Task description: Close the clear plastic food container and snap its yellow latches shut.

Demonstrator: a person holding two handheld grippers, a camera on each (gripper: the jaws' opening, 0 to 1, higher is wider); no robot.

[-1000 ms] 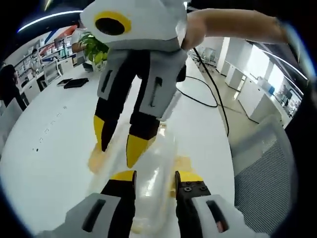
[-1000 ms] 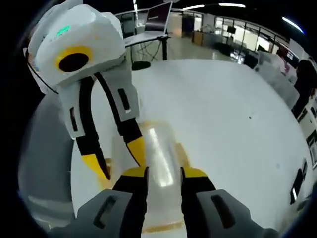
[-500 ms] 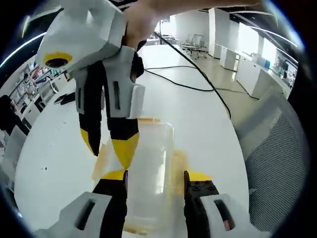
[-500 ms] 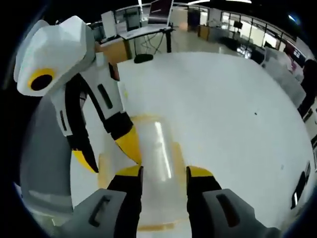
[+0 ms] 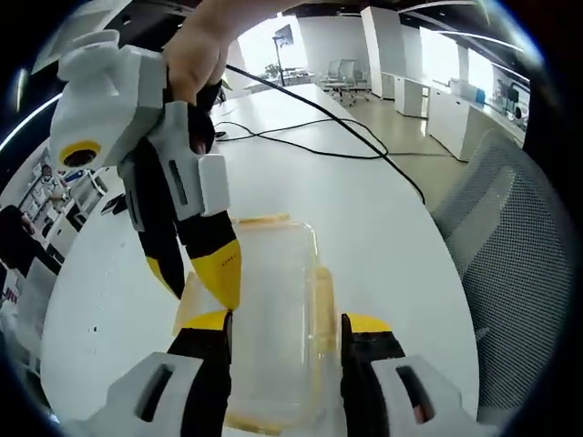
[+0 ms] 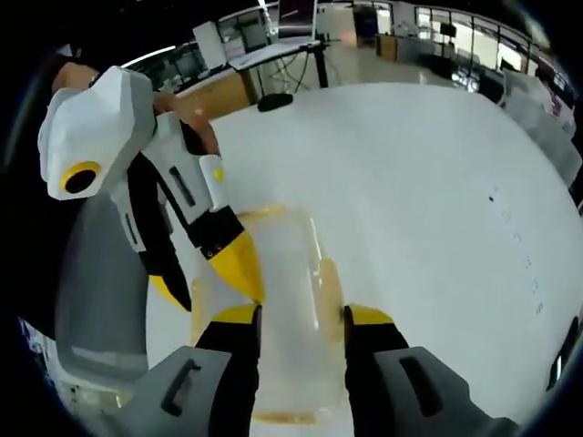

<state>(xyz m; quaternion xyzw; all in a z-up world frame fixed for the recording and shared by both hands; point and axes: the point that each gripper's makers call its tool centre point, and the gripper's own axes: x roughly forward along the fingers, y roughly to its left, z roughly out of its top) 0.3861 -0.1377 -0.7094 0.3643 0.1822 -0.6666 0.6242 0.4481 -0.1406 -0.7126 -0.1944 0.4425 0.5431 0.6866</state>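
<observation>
In the left gripper view, nearest to us, our left hand-held gripper (image 5: 284, 324) rises from the bottom edge with its jaws spread apart, one yellow tip on each side of the clear plastic food container (image 5: 273, 328). We cannot tell whether the tips touch its walls. The container lies on the white tabletop (image 5: 383, 237) with its lid down, and a yellow latch (image 5: 322, 300) runs along its right long side; another yellow latch (image 5: 262, 219) shows at its far short end. Just beyond our left jaw, the right hand-held gripper (image 5: 193, 282) comes down from the upper left, jaws parted, its nearer yellow tip at the container's left edge. A hand (image 5: 196, 64) grips its body. Farther off, a black cable (image 5: 319, 137) trails across the tabletop, and a grey mesh chair (image 5: 510, 246) stands at the right.

In the right gripper view, our right hand-held gripper (image 6: 299, 319) likewise straddles the container (image 6: 282, 300) with its jaws open, holding nothing firmly that we can see. A yellow latch (image 6: 330, 282) lies on the container's right side. The left hand-held gripper (image 6: 214, 278) reaches in from the left, jaws apart, one yellow tip over the container's left rim. Beyond them the tabletop (image 6: 428, 191) stretches wide, with desks and a monitor (image 6: 296, 14) far behind.
</observation>
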